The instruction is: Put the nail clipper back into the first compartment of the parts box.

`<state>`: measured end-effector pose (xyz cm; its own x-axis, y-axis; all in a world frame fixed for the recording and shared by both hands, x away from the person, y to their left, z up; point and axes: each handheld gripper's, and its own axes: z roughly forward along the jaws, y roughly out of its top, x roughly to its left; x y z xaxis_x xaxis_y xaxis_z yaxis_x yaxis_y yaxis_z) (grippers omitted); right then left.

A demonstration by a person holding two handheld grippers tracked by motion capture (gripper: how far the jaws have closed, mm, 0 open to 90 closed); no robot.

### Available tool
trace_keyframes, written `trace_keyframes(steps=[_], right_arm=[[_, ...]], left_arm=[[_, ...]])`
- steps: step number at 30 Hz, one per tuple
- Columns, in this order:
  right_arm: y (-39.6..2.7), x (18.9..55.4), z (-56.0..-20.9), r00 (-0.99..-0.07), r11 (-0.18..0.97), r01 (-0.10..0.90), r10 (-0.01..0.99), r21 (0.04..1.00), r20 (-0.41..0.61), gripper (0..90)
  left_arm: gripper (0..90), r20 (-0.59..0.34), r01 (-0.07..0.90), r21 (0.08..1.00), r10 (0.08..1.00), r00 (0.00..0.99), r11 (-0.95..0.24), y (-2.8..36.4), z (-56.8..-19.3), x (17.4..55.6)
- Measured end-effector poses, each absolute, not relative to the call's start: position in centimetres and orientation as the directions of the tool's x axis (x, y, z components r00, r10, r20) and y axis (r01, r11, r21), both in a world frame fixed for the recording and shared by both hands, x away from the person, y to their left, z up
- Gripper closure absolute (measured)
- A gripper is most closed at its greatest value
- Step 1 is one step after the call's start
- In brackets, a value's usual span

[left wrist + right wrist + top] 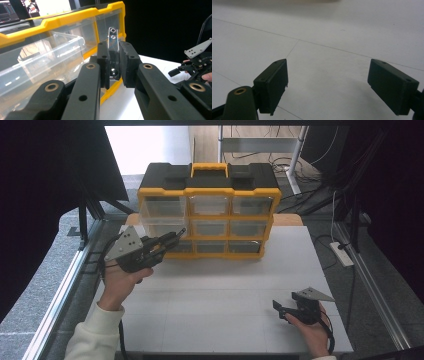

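A yellow and black drawer organiser (210, 195) with clear drawers stands at the back of the white table (225, 290). In its left column a clear drawer (159, 210) is pulled out; the left gripper view has this drawer (50, 62) just left of the jaws. My left gripper (177, 236) is held up in front of that column, shut on a small metal nail clipper (113, 42) that sticks up between the pads (114, 62). My right gripper (280, 310) rests low over the table's front right, open, with bare table between its jaws (334, 85).
Metal rails run along both sides of the table, and black curtains hang beyond them. A white power strip (342, 254) lies on the floor to the right. The left gripper view has the right gripper (180, 70) far off at its right edge.
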<state>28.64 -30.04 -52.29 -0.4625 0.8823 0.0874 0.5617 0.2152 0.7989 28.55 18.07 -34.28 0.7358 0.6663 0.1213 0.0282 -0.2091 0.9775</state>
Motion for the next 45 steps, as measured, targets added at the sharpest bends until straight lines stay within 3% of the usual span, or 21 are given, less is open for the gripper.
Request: trace_keyframes(steps=[28,45], right_arm=[[-30.0,28.7,-52.3,-0.463,0.214,0.562,0.882,0.799,0.089,16.6],[-30.0,28.7,-52.4,-0.464,0.217,0.561,0.881,0.799,0.087,16.6]], left_arm=[[79.0,0.125,0.017,0.982,0.711,0.691,-0.189,18.9,-31.2,30.3],[78.9,0.089,0.084,0.980,0.780,0.619,-0.179,20.3,-30.6,33.5]])
